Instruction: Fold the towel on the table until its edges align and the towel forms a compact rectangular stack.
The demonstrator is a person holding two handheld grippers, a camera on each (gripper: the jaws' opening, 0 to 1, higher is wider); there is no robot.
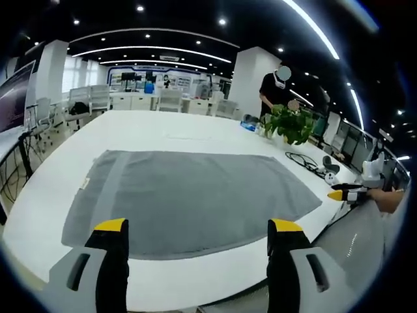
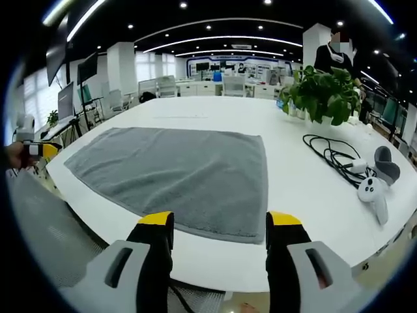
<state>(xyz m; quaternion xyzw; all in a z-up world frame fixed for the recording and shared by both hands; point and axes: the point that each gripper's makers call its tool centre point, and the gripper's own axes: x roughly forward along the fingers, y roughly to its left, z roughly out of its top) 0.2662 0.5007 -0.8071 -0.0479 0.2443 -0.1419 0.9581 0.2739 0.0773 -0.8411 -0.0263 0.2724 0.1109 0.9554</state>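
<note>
Towel: the grey towel [image 1: 189, 199] lies spread flat and unfolded on the white surface [image 1: 163, 127]. In my right gripper view the same towel [image 2: 179, 173] reaches close to the near edge of the surface [image 2: 313, 195], with one corner just ahead of my right tool.
Around it, plant: a green potted plant [image 2: 322, 91] stands on the surface beyond the towel's far corner, well apart from the cloth; in my left gripper view the plant [image 1: 290, 124] is at the far right.
Around it, cable: a black cable [image 2: 332, 153] loops on the surface beside the towel, apart from it.
Around it, controllers: a white controller [image 2: 373, 192] and a grey ring-shaped one [image 2: 386, 163] lie near the cable's end, by the edge of the surface.
In the way: I see nothing resting on the towel itself.
Background: a person [image 1: 273, 88] stands behind the plant; desks and chairs [image 1: 98, 98] fill the room beyond.
Left tool: my left tool [image 1: 199, 228] hangs over the near edge of the surface, jaws wide apart and holding nothing, yellow tips pointing at the towel's near hem.
Right tool: my right tool [image 2: 218, 222] is likewise spread wide and empty, above the near edge, its jaws straddling the towel's near corner without touching it.
Cross views: my right tool's yellow tip [image 1: 339, 194] enters the left gripper view off the towel's right end; my left tool [image 2: 40, 150], with my hand on it, sits at the left of the right gripper view.
</note>
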